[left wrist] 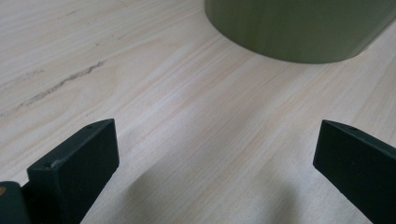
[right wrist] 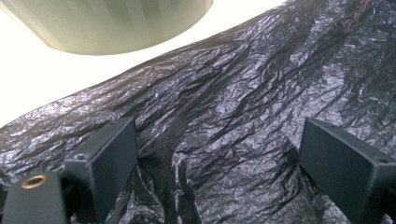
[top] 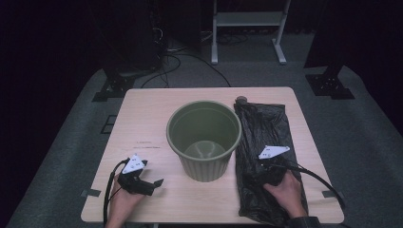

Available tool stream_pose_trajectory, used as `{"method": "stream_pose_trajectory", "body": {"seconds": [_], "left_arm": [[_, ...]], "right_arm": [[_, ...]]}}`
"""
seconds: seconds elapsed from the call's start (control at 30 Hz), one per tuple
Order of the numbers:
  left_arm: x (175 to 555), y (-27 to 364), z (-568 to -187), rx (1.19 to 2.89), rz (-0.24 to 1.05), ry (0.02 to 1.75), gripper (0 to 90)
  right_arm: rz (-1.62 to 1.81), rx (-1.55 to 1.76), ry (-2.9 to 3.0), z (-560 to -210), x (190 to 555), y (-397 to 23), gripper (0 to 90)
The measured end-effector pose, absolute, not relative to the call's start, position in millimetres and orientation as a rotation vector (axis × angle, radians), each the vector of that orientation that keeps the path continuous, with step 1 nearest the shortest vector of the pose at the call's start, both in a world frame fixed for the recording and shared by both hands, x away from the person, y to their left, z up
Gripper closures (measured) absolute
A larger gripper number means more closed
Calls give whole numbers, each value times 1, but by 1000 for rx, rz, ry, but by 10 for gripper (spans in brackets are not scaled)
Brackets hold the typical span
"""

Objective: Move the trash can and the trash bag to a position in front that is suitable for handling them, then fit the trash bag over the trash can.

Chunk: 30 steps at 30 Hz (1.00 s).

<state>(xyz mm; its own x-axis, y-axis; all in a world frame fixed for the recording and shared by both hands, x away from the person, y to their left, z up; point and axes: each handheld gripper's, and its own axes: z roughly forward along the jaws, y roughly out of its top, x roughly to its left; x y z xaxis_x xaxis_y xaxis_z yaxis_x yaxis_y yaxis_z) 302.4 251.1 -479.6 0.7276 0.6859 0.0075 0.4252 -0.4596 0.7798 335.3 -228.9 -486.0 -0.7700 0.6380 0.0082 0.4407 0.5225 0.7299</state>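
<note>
On the wooden tabletop (top: 142, 118), a green ribbed bin (top: 204, 140) stands upright at the centre. Just beside it, toward the right edge, a black plastic bag (top: 266, 137) lies flat and crumpled. The right claw (right wrist: 217, 154) rests on the bag's near part, jaws spread wide and released, film lying between them. The left claw (left wrist: 215, 154) hangs over bare wood near the bin, likewise released.

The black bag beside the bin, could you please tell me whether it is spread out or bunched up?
Spread out: the black bag lies flat and crinkled on the table, right of the bin.
</note>
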Motion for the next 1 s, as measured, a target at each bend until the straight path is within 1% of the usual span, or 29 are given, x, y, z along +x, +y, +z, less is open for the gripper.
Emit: {"method": "stream_pose_trajectory", "body": {"seconds": [0.13, 0.33, 0.67, 0.7, 0.77, 1.0], "left_arm": [[303, 250, -480, 2141, 425, 851, 0], [305, 248, -483, 2205, 400, 889, 0], [305, 248, -483, 2207, 395, 895, 0], [305, 248, -483, 2207, 395, 895, 0], [305, 248, -483, 2207, 395, 895, 0], [305, 248, -483, 2208, 395, 895, 0]], "right_arm": [[1090, 908, 2504, -486, 335, -229, 102], [1090, 908, 2504, -486, 335, -229, 102], [1093, 903, 2508, -486, 335, -229, 103], [1098, 891, 2510, -486, 333, -229, 123], [1099, 888, 2513, -486, 332, -230, 123], [1121, 811, 2558, -486, 319, -232, 122]]}}
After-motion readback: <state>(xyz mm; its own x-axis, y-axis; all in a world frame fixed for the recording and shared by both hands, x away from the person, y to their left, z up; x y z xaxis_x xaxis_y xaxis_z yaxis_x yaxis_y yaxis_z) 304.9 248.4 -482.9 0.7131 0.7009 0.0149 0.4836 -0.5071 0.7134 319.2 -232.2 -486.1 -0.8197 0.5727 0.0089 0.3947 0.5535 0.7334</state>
